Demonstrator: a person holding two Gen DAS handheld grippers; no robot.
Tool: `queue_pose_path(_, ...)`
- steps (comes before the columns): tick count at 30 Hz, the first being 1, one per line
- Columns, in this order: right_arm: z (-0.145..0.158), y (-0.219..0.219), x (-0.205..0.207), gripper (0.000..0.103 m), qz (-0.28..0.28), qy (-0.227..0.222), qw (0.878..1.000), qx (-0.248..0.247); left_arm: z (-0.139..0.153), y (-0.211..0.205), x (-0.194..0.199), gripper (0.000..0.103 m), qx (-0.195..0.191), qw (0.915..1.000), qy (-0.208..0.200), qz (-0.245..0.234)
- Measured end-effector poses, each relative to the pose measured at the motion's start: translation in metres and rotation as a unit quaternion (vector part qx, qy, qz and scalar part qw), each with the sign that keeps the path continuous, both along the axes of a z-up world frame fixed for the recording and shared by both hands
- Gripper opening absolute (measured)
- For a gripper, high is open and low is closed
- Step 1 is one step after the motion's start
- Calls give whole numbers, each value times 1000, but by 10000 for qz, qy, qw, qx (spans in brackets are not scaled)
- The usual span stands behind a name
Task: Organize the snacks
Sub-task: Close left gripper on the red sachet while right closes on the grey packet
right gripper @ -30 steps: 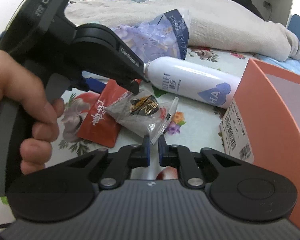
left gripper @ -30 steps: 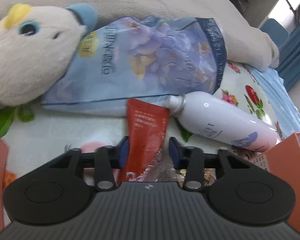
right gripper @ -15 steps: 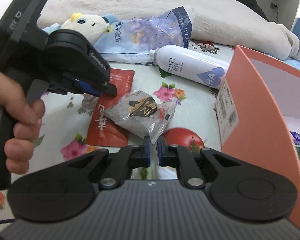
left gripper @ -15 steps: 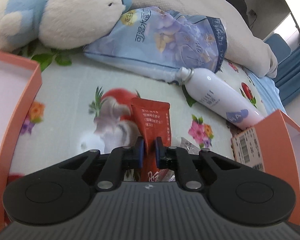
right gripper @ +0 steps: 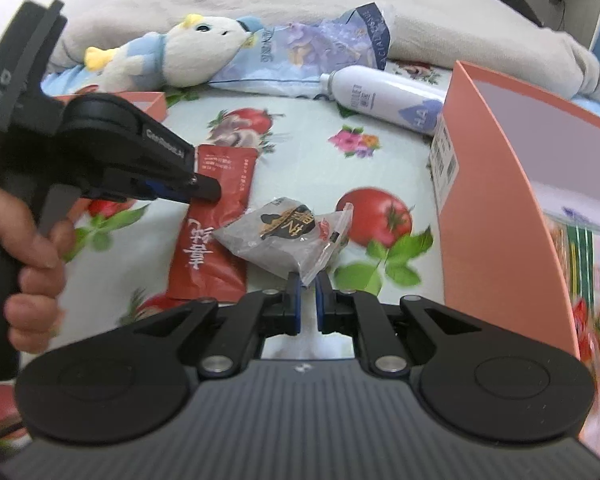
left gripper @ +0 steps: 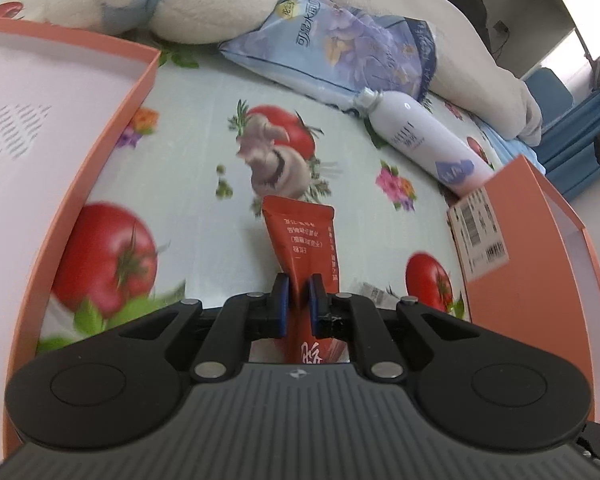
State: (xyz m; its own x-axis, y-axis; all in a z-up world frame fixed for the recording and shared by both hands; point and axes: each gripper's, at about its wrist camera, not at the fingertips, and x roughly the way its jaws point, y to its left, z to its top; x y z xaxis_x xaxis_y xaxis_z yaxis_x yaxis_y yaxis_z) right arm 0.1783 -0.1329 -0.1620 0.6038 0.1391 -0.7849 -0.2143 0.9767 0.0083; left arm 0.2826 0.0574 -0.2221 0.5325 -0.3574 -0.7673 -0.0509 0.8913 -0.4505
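The left gripper [left gripper: 299, 294] has its jaws drawn narrow, pinching the flat red foil snack sachet [left gripper: 305, 240], which sticks out toward 12 o'clock above the flowered, tomato-printed bedsheet [left gripper: 204, 208]. The right gripper [right gripper: 307, 294] is likewise nearly closed, its blue pads nipping a corner of the clear plastic snack packet with a black label [right gripper: 284, 236], which hangs just above the sheet, overlapping the red sachet at its 9 o'clock. At 3 o'clock stands the orange cardboard box [right gripper: 496, 216], its white barcode sticker facing in; an orange box lid [left gripper: 72, 184] lies at 9 o'clock in the left view. Toward 12 o'clock lie a white spray bottle [left gripper: 424, 144], a blue floral tissue pack [left gripper: 340, 52] and a cream-and-blue plush toy [left gripper: 172, 0], against a grey blanket [right gripper: 340, 4].
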Motion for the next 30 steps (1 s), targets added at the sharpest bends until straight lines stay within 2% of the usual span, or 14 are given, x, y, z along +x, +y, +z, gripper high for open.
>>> queue_pose_path(10, 8, -3, -42, 11, 389, 227, 9989, 89, 3, 3, -56, 12, -69, 9999, 57, 50)
queue_pose_path(18, 8, -3, -48, 14, 747, 412, 9962, 169, 6, -1, -67, 12, 275, 9996, 5, 42)
queue_pose_path(21, 11, -3, -48, 16, 851, 410, 9954, 154, 4, 0, -69, 13, 227, 9997, 6, 89)
queue_pose_path(23, 14, -4, -49, 40, 992, 360, 9943, 173, 2, 3, -71, 20, 136, 9998, 36, 121)
queue_pose_path(25, 18, -5, -49, 45, 1069, 256, 9939, 131, 0, 5, -73, 23, 39, 9999, 66, 142)
queue_pose_path(28, 21, -6, -42, 48, 1220, 189, 9923, 106, -1, 7, -76, 23, -58, 9999, 65, 144)
queue_pose_path(30, 19, -4, -36, 57, 1318, 131, 9912, -13, -2, 8, -76, 23, -109, 9998, 71, 165)
